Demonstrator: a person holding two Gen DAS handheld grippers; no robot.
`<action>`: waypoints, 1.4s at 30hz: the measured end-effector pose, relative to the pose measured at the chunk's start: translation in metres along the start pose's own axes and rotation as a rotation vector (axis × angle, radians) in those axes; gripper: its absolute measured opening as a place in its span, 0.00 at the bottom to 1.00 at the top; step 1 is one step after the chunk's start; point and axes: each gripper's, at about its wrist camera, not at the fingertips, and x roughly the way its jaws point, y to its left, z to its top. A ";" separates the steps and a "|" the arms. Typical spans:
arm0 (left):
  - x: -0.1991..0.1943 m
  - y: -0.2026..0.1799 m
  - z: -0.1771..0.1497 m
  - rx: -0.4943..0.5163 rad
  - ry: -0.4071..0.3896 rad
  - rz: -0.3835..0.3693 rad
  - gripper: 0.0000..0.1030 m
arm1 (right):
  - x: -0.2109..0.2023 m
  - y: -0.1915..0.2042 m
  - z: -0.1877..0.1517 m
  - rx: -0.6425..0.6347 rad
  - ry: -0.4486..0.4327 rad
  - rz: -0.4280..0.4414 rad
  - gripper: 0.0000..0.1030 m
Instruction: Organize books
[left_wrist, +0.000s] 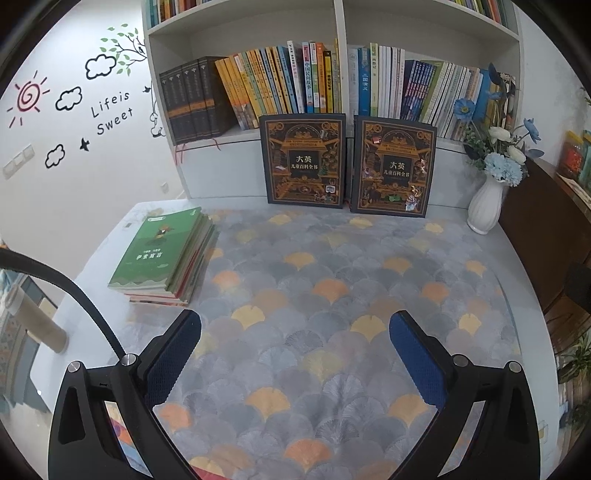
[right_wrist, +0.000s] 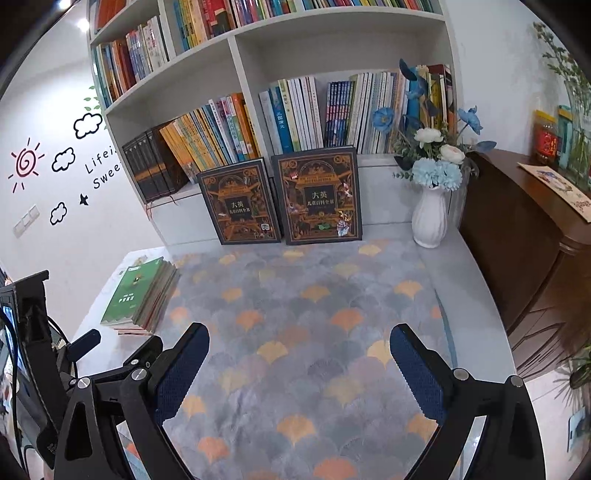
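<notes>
- My left gripper (left_wrist: 294, 363) hangs over the grey mat with yellow and orange fan shapes (left_wrist: 332, 295), blue pads spread wide with nothing between them; my right gripper (right_wrist: 299, 369) is likewise released and empty above the same mat.
- The flat stack of thin paperbacks topped by a green-covered book (left_wrist: 162, 254) lies at the mat's left edge, on the pale tabletop (left_wrist: 99, 295), forward and left of my left gripper.
- I judge these paperbacks light and floppy, with glossy covers that may slide on each other. I would pinch near the spine side, where a book is stiffest.
- Two large dark hardbacks with gold ornament (left_wrist: 303, 158) lean upright against the white bookshelf (left_wrist: 341, 55). They look heavy and rigid, needing a grip on a top edge.
- How many books the stack holds, I cannot tell; only edges show.
- The white ribbed vase of blue and white flowers (left_wrist: 484, 206) covers some shelf spines, and looks fragile.
- The person holding me is out of view.
</notes>
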 end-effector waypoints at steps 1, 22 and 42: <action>0.000 -0.001 0.000 0.002 0.002 0.001 0.99 | 0.001 -0.001 0.000 0.003 0.005 0.001 0.95; 0.006 -0.009 -0.006 0.008 0.037 -0.007 0.99 | 0.003 0.005 -0.003 -0.038 0.011 -0.026 0.95; 0.014 -0.012 -0.007 0.017 0.063 -0.020 0.99 | 0.010 0.003 -0.005 -0.005 0.046 -0.031 0.95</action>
